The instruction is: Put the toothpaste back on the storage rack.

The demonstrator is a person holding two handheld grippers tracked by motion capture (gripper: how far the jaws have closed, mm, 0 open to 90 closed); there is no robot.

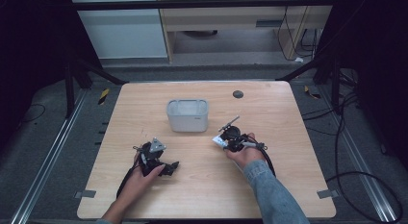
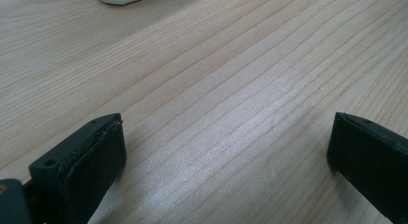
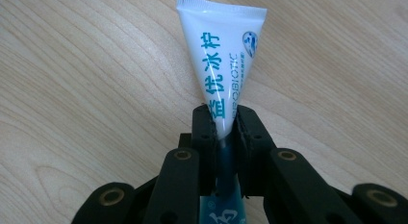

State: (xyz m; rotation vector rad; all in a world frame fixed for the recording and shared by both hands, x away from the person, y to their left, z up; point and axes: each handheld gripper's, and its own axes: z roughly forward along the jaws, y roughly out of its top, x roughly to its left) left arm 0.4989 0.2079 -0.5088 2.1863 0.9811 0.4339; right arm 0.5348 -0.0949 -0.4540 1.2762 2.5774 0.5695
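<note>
My right gripper (image 3: 222, 119) is shut on a white tube (image 3: 221, 56) with blue lettering, and the tube's flat crimped end sticks out past the jaws over the wood. In the high view the right gripper (image 1: 226, 139) sits right of the table's middle, with the tube (image 1: 219, 141) showing white at its left side. My left gripper (image 1: 169, 167) rests low on the table at the front left, held by a hand. Its jaws stand wide apart with bare wood between them (image 2: 226, 152). A grey rectangular tub (image 1: 187, 115) stands beyond both grippers, near the table's middle.
The wooden table (image 1: 269, 180) has a dark round grommet (image 1: 237, 94) at the back. A thin dark stick (image 1: 229, 123) lies by the right gripper. Black frame legs and cables surround the table on the floor.
</note>
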